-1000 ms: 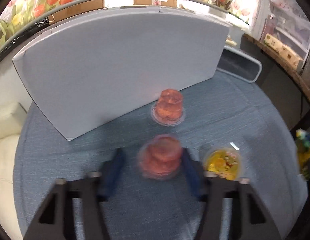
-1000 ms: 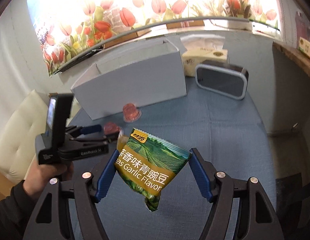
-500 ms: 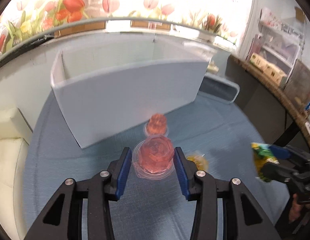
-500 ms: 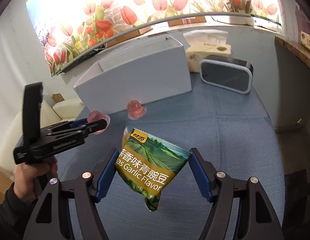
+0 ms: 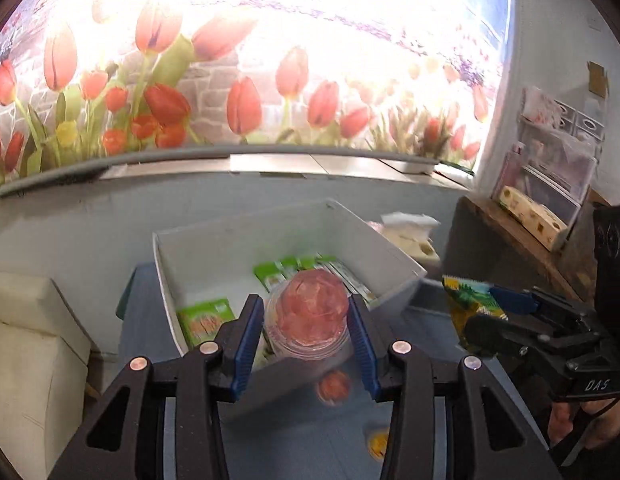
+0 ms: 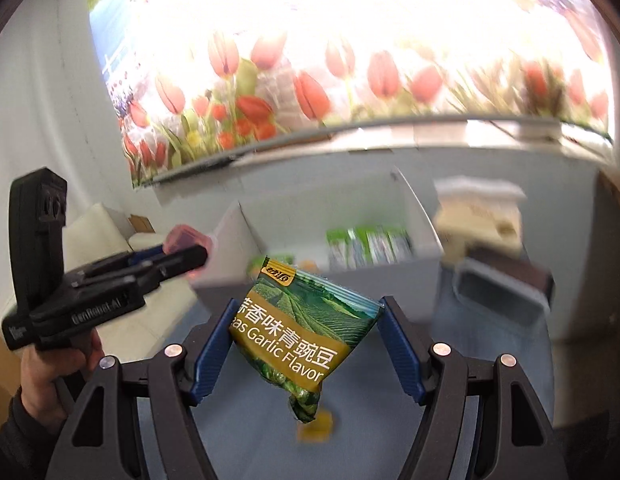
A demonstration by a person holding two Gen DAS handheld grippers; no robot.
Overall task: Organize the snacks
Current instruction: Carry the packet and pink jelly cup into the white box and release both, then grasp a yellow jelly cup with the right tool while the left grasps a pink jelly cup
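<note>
Both hands had just lifted their snacks up from the blue table [image 5: 294, 440] toward the white box [image 5: 394, 258]. A moment before, the box only showed its tall front wall. Now both cameras looked down over the rim and saw green packets [image 5: 206, 322] lying inside.

The left gripper [image 5: 308, 322] was closed narrow on a pink jelly cup [image 5: 310, 312]. Its blue pads pressed both sides of the cup. The cup hung up in the air, about over the near wall of the box.

The right gripper [image 6: 306, 342] stood wider, squeezing a green pea bag [image 6: 306, 330] by its two side edges. The bag hung above the table, just in front of the box.

Another pink cup [image 5: 333, 387] and a yellow cup [image 5: 377, 444] sat on the table below, near the box.

So two snacks looked ready to be dropped in. The two cups down on the table would probably need picking up after that.
</note>
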